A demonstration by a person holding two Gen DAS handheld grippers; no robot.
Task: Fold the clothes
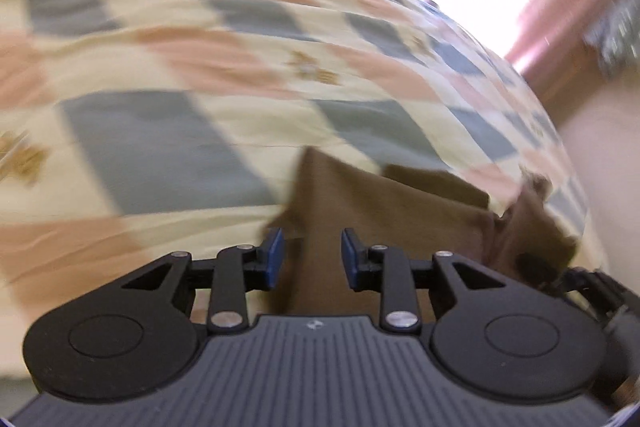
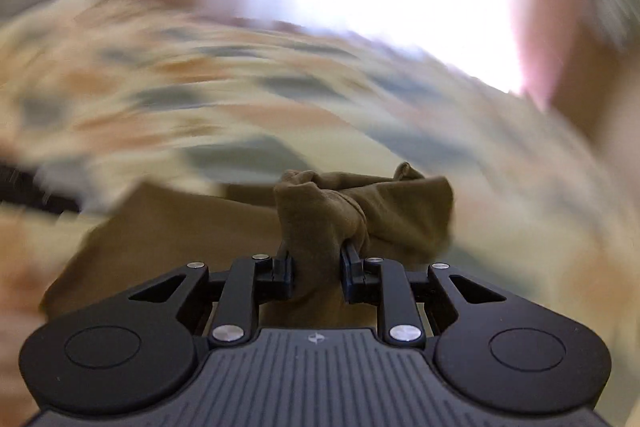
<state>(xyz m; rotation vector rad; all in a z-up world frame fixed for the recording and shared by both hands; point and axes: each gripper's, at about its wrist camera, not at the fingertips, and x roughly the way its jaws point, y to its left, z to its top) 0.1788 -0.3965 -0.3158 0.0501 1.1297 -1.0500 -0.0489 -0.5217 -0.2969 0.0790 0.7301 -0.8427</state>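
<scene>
On the bed, over a checked bedspread (image 1: 168, 39) of cream, grey and pink squares, a brown garment (image 1: 360, 195) is spread, and it is met differently by the two tools. In the right wrist view the right hand-held gripper (image 2: 317, 269) is seen clamped on a gathered bunch of the brown garment (image 2: 320, 215); the cloth is pinched between the blue pads and bulges out above them, with a twisted fold carried off to the right of the jaws. In the left wrist view the left hand-held gripper (image 1: 313, 259) is seen with its jaws apart by a narrow gap, and nothing is pressed between them; the brown cloth lies under and just ahead of the fingertips, running away toward the far right, where its crumpled end is found. The garment's long axis is therefore judged to run from the left tool across to the right one. The right hand is the one already engaged; a free edge is still to be taken by the left. The surroundings are heavily blurred.
</scene>
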